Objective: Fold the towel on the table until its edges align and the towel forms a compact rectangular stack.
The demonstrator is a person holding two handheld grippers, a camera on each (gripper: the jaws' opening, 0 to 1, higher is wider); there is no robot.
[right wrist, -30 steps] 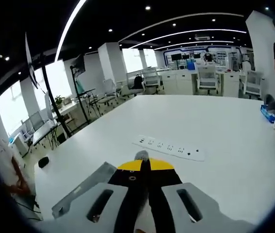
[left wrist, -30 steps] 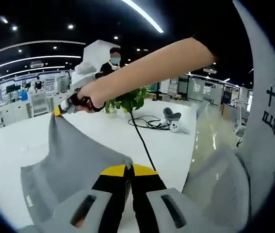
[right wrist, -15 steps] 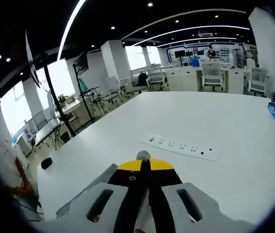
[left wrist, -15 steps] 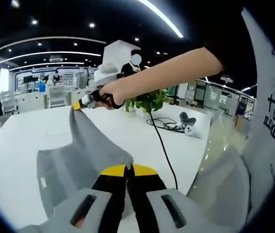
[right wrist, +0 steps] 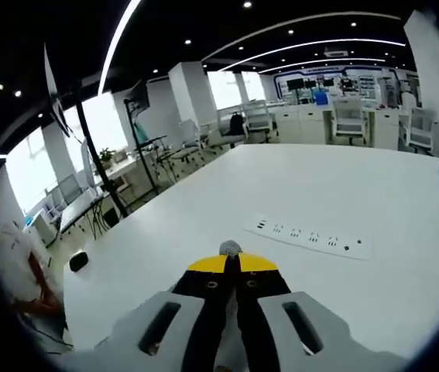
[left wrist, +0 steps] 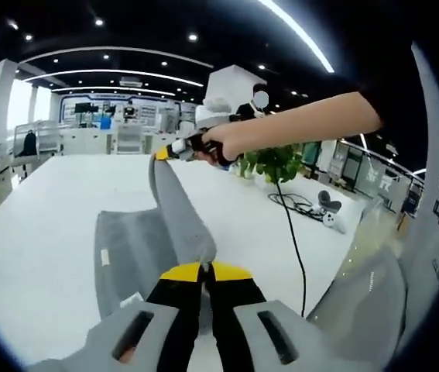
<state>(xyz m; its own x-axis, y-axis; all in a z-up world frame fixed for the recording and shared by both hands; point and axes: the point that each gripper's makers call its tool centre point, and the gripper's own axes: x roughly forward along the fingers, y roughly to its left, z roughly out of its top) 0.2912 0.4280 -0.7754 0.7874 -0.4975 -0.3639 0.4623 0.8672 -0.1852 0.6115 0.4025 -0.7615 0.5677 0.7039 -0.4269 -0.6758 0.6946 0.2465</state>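
A grey towel (left wrist: 130,252) lies partly on the white table (left wrist: 41,225), with one edge lifted into a taut ridge. My left gripper (left wrist: 204,268) is shut on the near corner of that ridge. The far corner is pinched by my right gripper (left wrist: 159,153), held in a person's hand (left wrist: 217,144) above the table. In the right gripper view, my right gripper (right wrist: 231,260) is shut, and a small tuft of the towel (right wrist: 228,248) pokes out past its yellow tips. A small white label (left wrist: 104,256) shows on the flat part of the towel.
A white power strip (right wrist: 312,236) lies on the table (right wrist: 204,201) beyond the right gripper. A potted plant (left wrist: 279,163), a black cable (left wrist: 295,232) and a white device (left wrist: 330,219) sit at the table's far side. A grey chair (left wrist: 358,298) stands close by, and a person (right wrist: 10,260) sits beside the table.
Both views have swung with the hands. The right gripper and the lifted towel edge now stand more nearly in line ahead of the left gripper, and the ridge looks narrower. Both grips held.
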